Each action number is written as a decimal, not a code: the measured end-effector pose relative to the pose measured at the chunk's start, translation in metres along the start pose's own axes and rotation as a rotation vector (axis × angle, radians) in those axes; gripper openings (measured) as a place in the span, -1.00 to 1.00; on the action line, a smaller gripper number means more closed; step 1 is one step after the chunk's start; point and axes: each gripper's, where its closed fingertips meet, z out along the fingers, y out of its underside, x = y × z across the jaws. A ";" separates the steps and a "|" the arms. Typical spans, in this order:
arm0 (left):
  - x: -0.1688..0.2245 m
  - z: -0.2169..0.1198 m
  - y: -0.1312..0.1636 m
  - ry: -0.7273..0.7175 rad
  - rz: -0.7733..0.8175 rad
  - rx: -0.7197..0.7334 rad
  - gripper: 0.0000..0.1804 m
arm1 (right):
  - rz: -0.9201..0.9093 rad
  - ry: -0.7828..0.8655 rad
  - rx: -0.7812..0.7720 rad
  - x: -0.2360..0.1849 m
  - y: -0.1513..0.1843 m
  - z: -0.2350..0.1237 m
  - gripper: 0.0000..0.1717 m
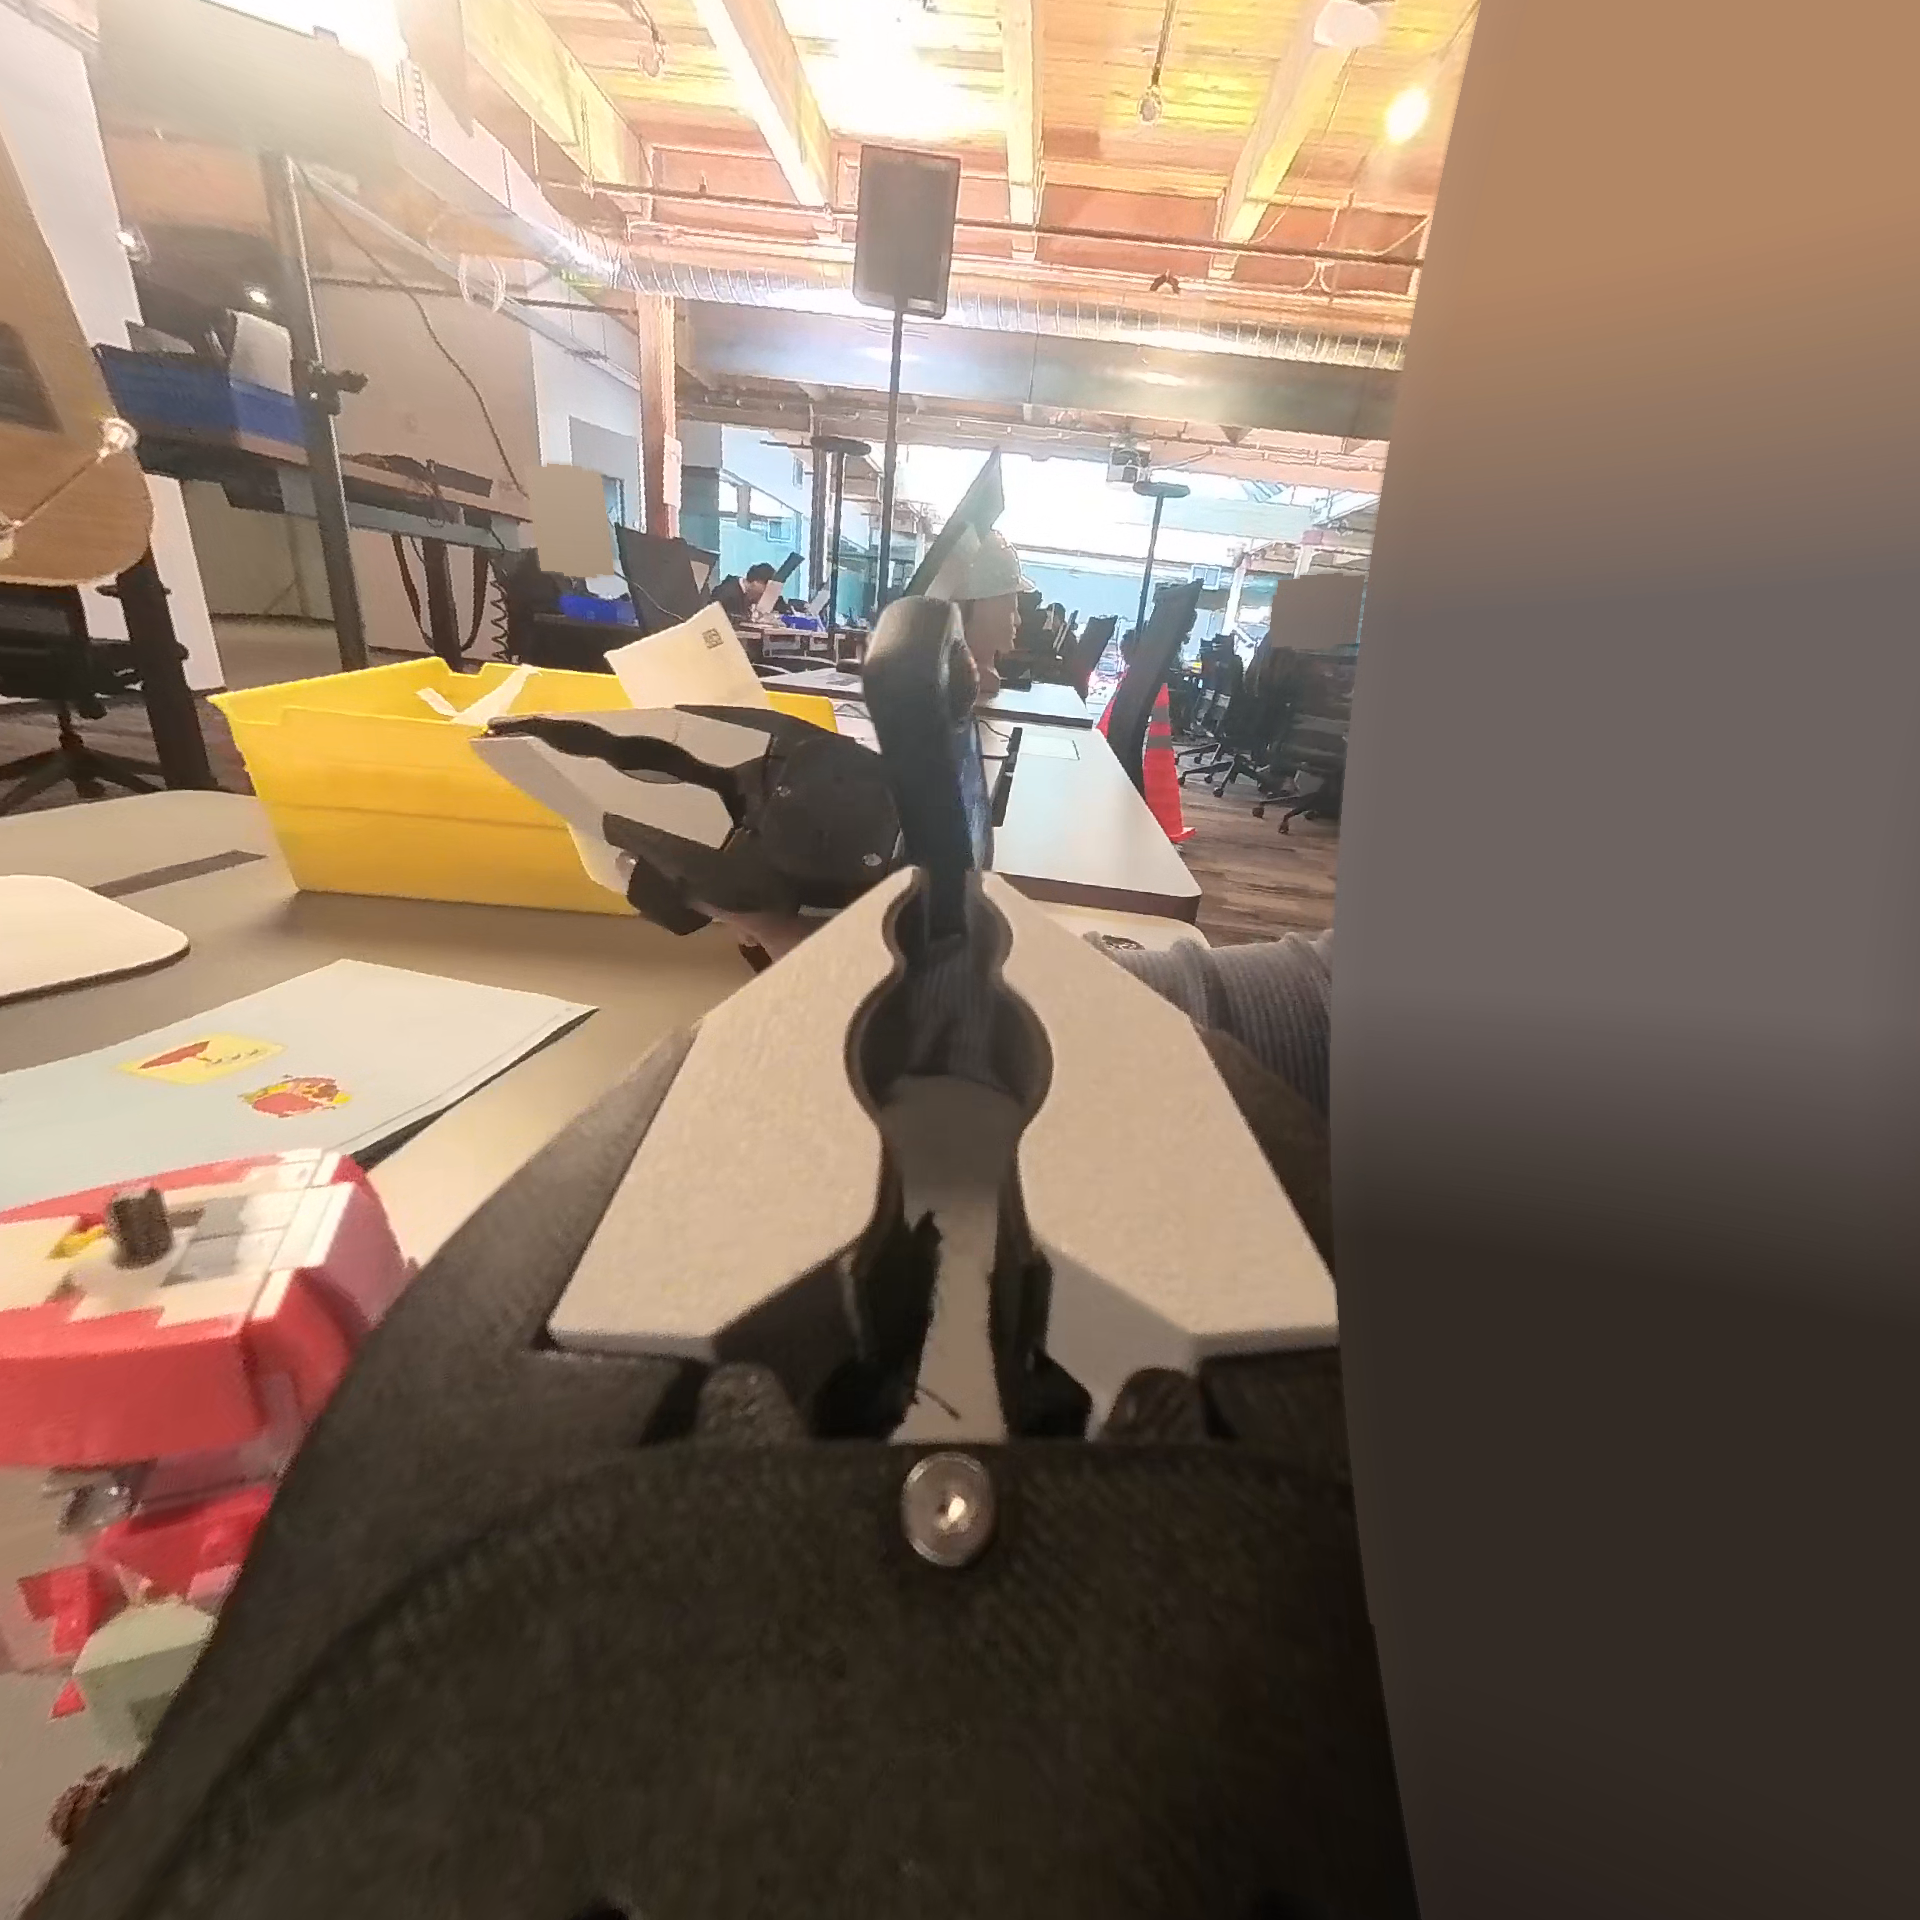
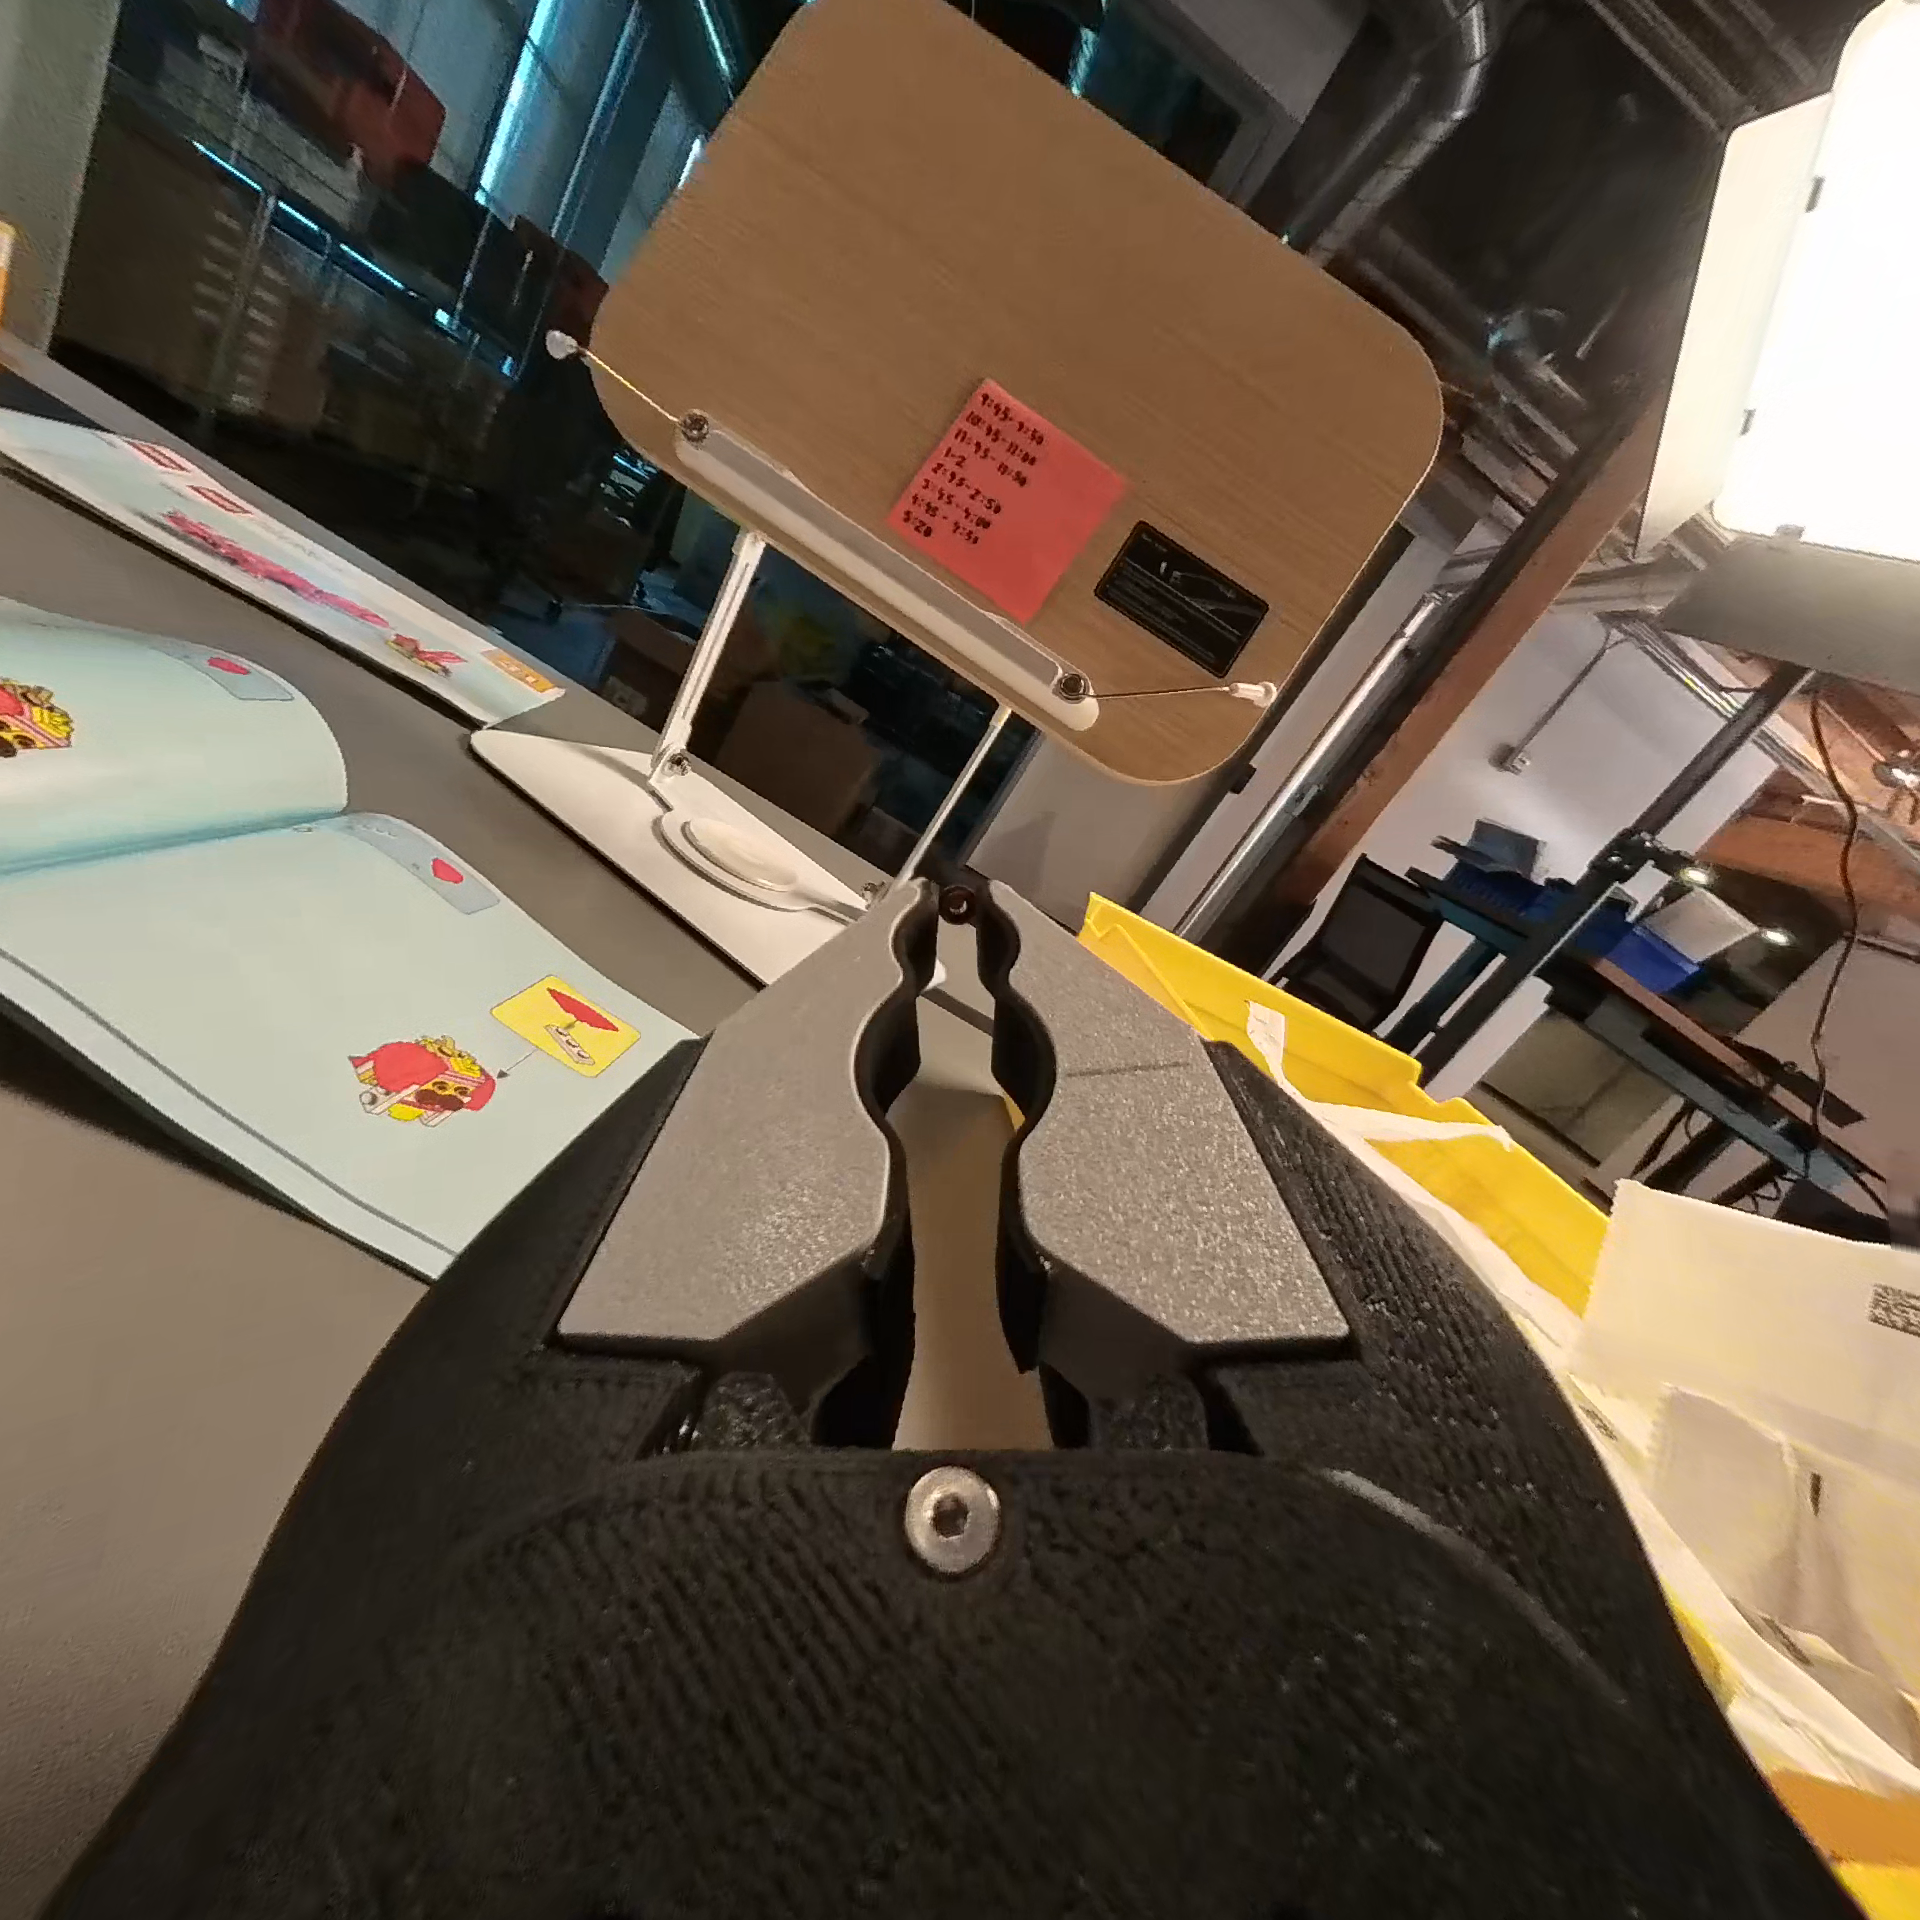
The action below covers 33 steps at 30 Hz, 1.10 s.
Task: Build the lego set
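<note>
My right gripper [image 2: 954,914] is shut on a small black round piece [image 2: 954,906] with a hole in it, pinched at the very fingertips above the grey table [image 2: 156,1351]. It also shows in the left wrist view [image 1: 499,740], in front of a yellow bin [image 1: 395,790]. My left gripper [image 1: 943,891] has its fingers nearly together. A dark part of the other gripper [image 1: 920,717] stands right behind the tips, and I cannot tell if anything is between them. A red and white brick model [image 1: 177,1351] sits at its lower left.
An open pale blue instruction booklet [image 2: 312,987] lies on the table, also seen in the left wrist view [image 1: 260,1049]. A wooden book stand [image 2: 1018,416] on a white base [image 2: 623,790] stands behind. The yellow bin [image 2: 1351,1049] holds white paper bags [image 2: 1714,1403]. A grey sleeve [image 1: 1247,997] is at the right. Tip to tip, the grippers are about 25 centimeters apart.
</note>
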 end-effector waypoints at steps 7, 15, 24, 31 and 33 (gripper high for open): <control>-0.001 0.000 0.001 0.006 -0.029 -0.005 -0.96 | -0.002 -0.014 0.007 -0.003 -0.001 0.001 -0.94; -0.001 0.000 0.002 0.010 -0.031 -0.012 -0.97 | 0.008 -0.021 0.003 -0.004 0.000 0.002 -0.95; -0.001 0.000 0.003 0.013 -0.035 -0.018 -0.97 | 0.010 -0.032 0.003 -0.006 0.000 0.003 -0.94; -0.001 0.001 0.004 0.013 -0.039 -0.020 -0.97 | 0.012 -0.038 0.002 -0.008 0.000 0.003 -0.95; -0.001 0.001 0.004 0.014 -0.041 -0.022 -0.97 | 0.012 -0.040 0.002 -0.008 0.000 0.003 -0.95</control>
